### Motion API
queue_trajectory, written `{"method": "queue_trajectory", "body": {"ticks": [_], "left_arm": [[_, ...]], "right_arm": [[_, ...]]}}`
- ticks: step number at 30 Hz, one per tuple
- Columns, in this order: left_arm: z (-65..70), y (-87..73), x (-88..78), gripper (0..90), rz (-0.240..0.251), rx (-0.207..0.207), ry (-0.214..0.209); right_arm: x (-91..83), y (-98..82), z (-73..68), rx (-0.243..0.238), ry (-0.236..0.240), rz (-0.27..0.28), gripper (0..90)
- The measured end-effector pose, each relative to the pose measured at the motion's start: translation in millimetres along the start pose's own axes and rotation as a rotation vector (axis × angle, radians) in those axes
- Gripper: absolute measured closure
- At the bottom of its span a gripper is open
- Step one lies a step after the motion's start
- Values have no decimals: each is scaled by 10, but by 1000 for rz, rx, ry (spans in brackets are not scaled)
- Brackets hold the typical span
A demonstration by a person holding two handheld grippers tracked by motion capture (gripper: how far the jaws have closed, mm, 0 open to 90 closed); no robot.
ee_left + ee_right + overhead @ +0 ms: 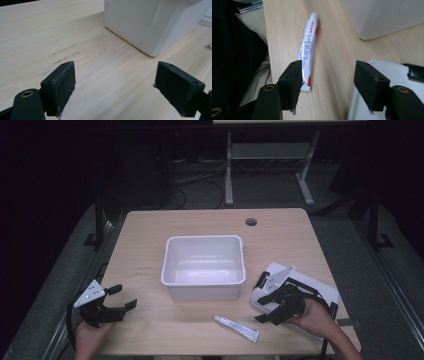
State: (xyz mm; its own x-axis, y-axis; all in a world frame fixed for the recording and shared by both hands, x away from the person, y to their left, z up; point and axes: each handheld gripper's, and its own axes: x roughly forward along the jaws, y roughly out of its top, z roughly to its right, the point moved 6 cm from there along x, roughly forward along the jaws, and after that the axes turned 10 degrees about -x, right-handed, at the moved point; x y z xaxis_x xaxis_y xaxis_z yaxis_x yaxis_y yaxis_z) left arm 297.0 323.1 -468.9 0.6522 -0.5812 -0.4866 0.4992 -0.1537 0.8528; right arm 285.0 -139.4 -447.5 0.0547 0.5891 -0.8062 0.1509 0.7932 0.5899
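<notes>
Currently a light wood worktop [150, 235] with a round cable hole [251, 222] near its far right corner is seen from the high view, set in a dark room; grey floor, cables and a white table frame [270, 165] are visible beyond the far edge. A white bin [204, 266] is placed at the centre of the worktop, a flat white lid [320, 287] near the near right corner. The tube [236, 328], white with red print, is laid flat close to the near edge, between bin and lid, cap toward the bin side, touching neither. In the right gripper view the tube's print and crimped end are resolved, with the crimp just beside one black jaw, not between the two; dark clothing beyond the near edge is also shown there. In the left gripper view faint marks on the wood and the bin's near corner are shown. The left gripper [121, 298] is held low by the near left corner, pointed toward the bin, jaws wide apart, nothing between them. The right gripper [264, 306] is held over the lid's near left part, angled toward the tube, jaws apart and nothing gripped.
</notes>
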Motion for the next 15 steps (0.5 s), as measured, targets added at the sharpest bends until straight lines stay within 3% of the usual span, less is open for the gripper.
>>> {"method": "queue_trajectory", "body": {"ticks": [15], "left_arm": [[-7,5,-13,160,6,-3,2]], "right_arm": [[156,97,-52,-18,32,-10,376]]}}
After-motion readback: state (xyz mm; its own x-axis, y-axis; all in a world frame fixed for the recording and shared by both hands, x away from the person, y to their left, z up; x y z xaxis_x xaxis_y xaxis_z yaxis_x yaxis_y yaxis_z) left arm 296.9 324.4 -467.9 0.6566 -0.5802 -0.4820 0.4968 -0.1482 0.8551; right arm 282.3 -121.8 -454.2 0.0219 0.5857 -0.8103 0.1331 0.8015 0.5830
